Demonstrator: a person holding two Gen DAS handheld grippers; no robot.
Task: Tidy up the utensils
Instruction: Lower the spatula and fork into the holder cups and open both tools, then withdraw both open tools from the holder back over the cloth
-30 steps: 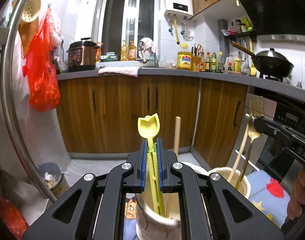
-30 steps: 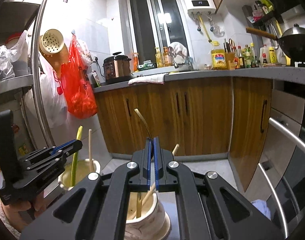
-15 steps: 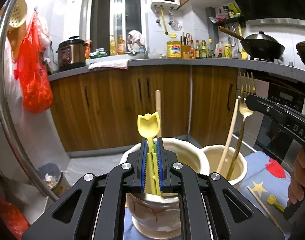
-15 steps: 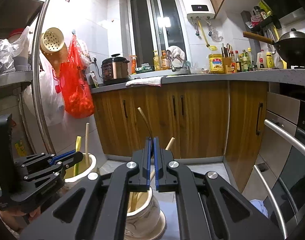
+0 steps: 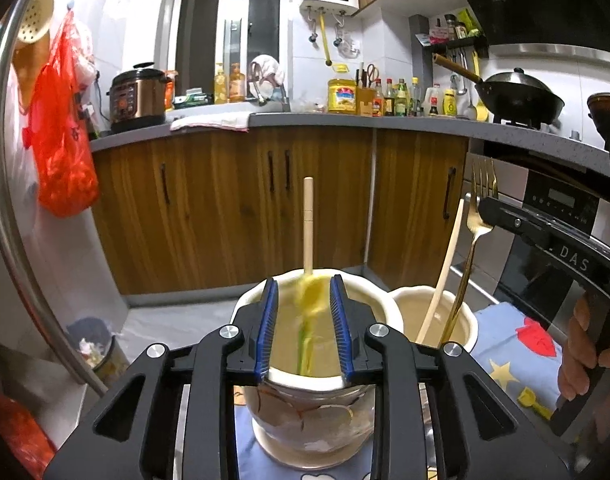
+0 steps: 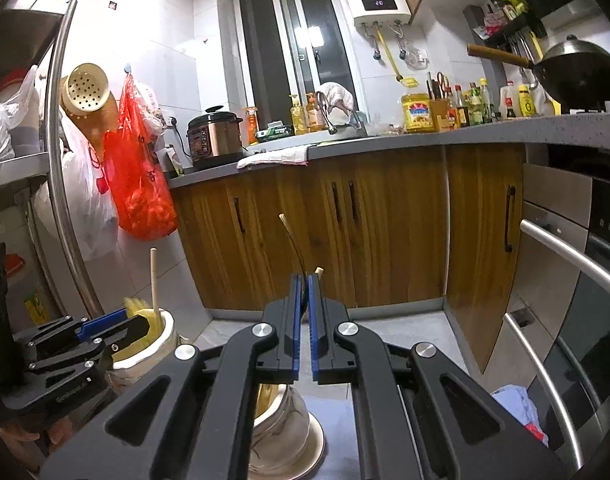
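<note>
My left gripper (image 5: 303, 304) is open over a cream ceramic jar (image 5: 317, 396). A yellow plastic utensil (image 5: 309, 312) is blurred between the jaws, dropping into the jar beside a wooden chopstick (image 5: 307, 224). A second cream jar (image 5: 437, 320) to the right holds a gold fork (image 5: 475, 232) and a chopstick. My right gripper (image 6: 305, 284) is shut on the gold fork's handle (image 6: 293, 240) over that jar (image 6: 283, 436); it also shows in the left wrist view (image 5: 545, 232). The left gripper (image 6: 117, 324) shows in the right wrist view over its jar (image 6: 161, 344).
The jars stand on a blue patterned cloth (image 5: 517, 360). Wooden cabinets (image 5: 233, 208) and a grey counter with bottles lie ahead. An oven (image 6: 577, 300) is at the right. A steel rack post (image 6: 61, 160), a red bag (image 6: 141, 192) and a bin (image 5: 93, 348) are at the left.
My left gripper opened and let go of the yellow utensil, which is falling into the jar. My right gripper stays shut on the fork, which sits lower in its jar.
</note>
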